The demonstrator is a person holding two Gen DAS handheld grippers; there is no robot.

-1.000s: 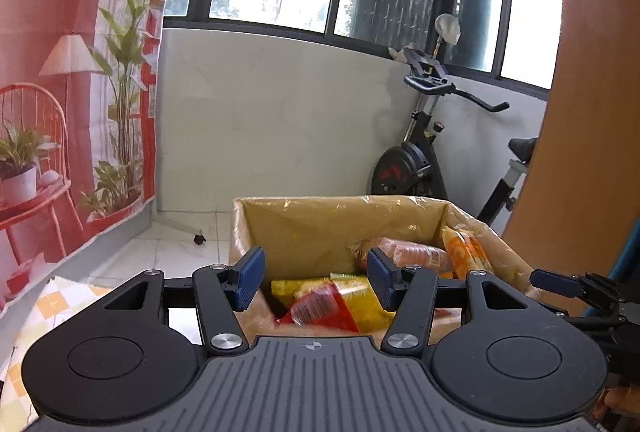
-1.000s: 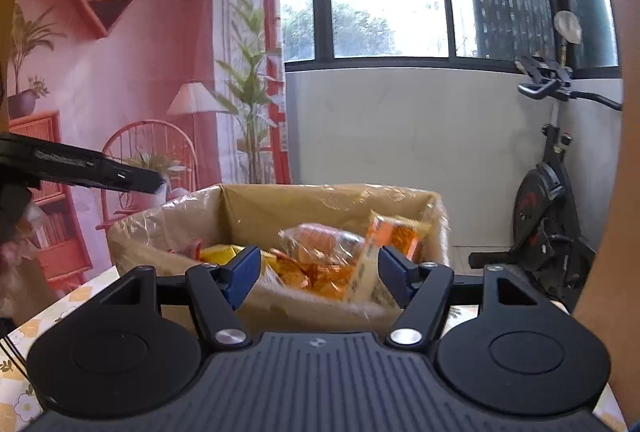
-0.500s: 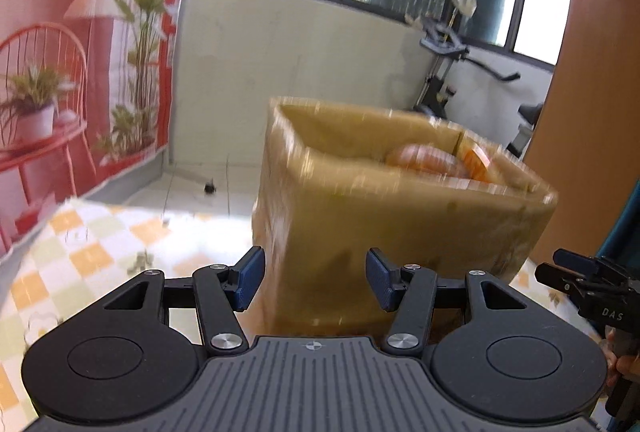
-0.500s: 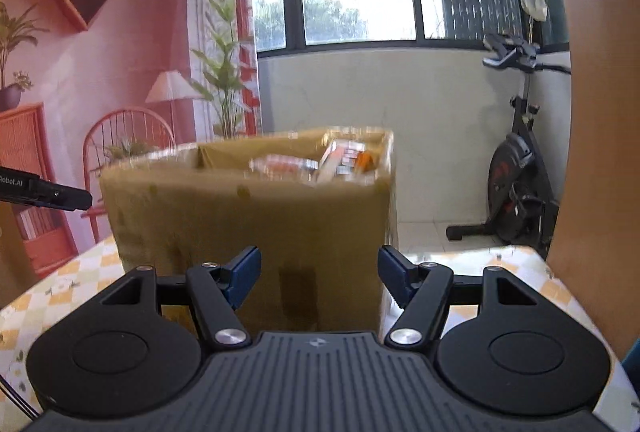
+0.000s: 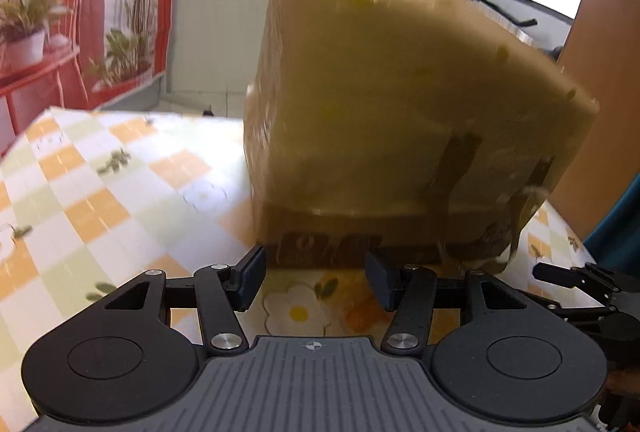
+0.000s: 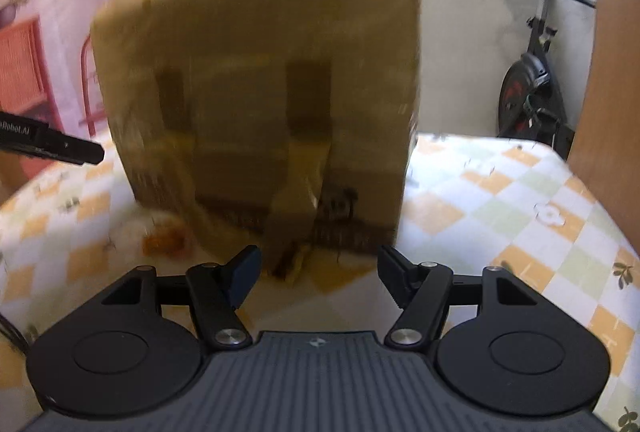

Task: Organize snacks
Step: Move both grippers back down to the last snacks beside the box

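Observation:
A tall brown cardboard box (image 5: 400,104) stands on the checked tablecloth, blurred by motion; its snacks are hidden from this low angle. My left gripper (image 5: 316,278) hangs open just before the box's near bottom edge, nothing between its fingers. In the right wrist view the same box (image 6: 264,92) fills the middle, with tape strips down its side. My right gripper (image 6: 318,272) is open too, low over the cloth in front of the box. A small orange scrap (image 6: 164,242) lies by the box's left foot. The right gripper (image 5: 576,278) shows at the left view's right edge.
The table (image 5: 100,200) wears an orange, green and white checked cloth with flowers. An exercise bike (image 6: 532,88) stands beyond the table on the right, under the window. A pink wall hanging with plants (image 5: 48,12) is at the left. A brown panel (image 6: 616,72) edges the right.
Both grippers have sunk from above the box's open top to table level. The snack packets seen inside the box earlier are out of sight; only the box's sides show.

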